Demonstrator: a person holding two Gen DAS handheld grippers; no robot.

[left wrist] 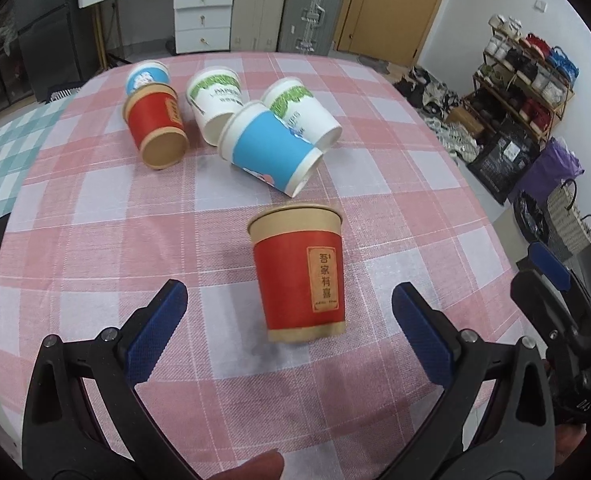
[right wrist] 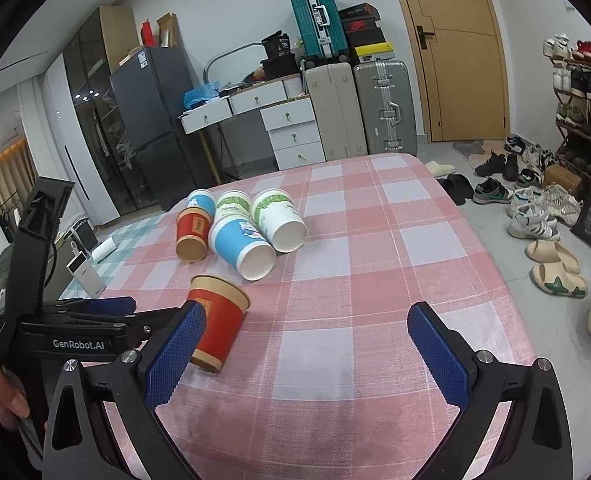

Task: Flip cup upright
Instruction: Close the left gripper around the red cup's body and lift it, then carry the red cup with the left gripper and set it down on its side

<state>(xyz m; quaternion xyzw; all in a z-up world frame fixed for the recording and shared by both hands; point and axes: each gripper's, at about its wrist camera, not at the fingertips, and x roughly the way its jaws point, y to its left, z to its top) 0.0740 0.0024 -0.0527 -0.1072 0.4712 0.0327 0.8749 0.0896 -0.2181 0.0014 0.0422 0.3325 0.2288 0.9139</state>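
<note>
Pink-checked counter (left wrist: 95, 208): red cup (left wrist: 299, 276) standing upright, axis vertical, just ahead between fingers of wide left claw (left wrist: 289, 312); nearer than wide, empty right claw (right wrist: 305, 336).

Looking at woven cloth on the desk (left wrist: 95, 208), pink-and-white check, matt, with a fine ribbed weave showing. Seeing matt paper on the red cup (left wrist: 299, 276), kraft-brown bands at rim and base, a tan label printed flat. Showing smoother coated paper on the blue cup (left wrist: 269, 146), white inside. Catching knurled, rubbery blue pads (left wrist: 157, 336) on the left hand-held gripper (left wrist: 289, 312), set in matt black plastic with small bright metal screws. Same textured blue pads (right wrist: 437, 354) on the right hand-held gripper (right wrist: 305, 328). Picking out ribbed, brushed-looking metal on the silver suitcase (right wrist: 383, 106), and satin wood finish on the door (right wrist: 459, 48).
</note>
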